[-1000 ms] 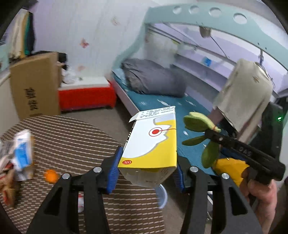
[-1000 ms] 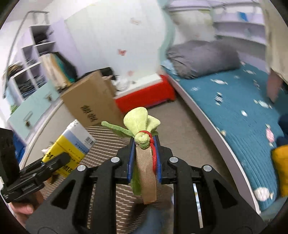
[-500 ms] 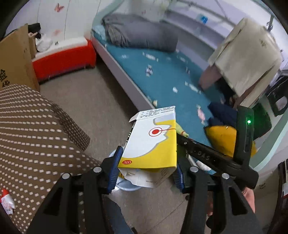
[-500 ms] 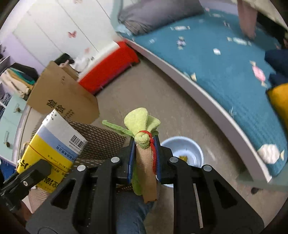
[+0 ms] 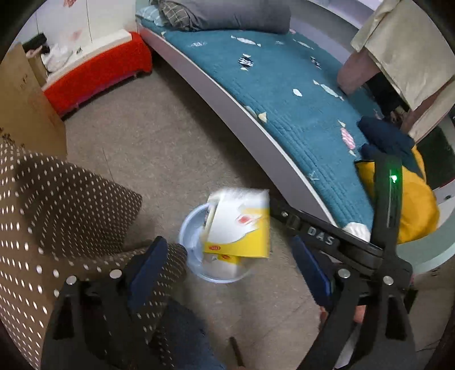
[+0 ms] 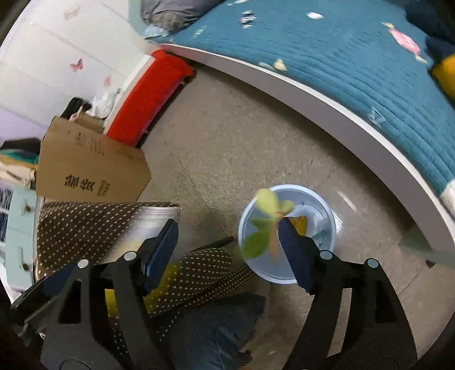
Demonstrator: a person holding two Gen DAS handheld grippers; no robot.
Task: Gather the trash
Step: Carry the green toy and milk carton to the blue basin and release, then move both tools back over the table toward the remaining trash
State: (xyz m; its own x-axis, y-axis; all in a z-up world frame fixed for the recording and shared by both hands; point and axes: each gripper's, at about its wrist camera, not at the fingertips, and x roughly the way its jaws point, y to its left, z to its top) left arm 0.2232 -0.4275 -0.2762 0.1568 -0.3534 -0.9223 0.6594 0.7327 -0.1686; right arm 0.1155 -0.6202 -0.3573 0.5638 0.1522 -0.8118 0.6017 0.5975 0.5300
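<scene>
Falling free now, the box [image 5: 239, 224] and leafy thing [image 6: 264, 224] (previously clamped).

Yellow-and-white cardboard box [image 5: 240, 230] with red mark; pale blue round plastic bin [image 6: 287, 233]; lime-green leafy item with red tie [image 6: 266, 219]; brown white-dotted tablecloth [image 5: 57, 205]; teal quilted bedspread [image 5: 298, 94]; red storage box [image 5: 96, 71]; grey folded duvet [image 5: 227, 14]

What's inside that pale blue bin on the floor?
In the bin, something yellow and pale scraps show. The green leafy thing and yellow box, blurred above it, cover the rest.
</scene>
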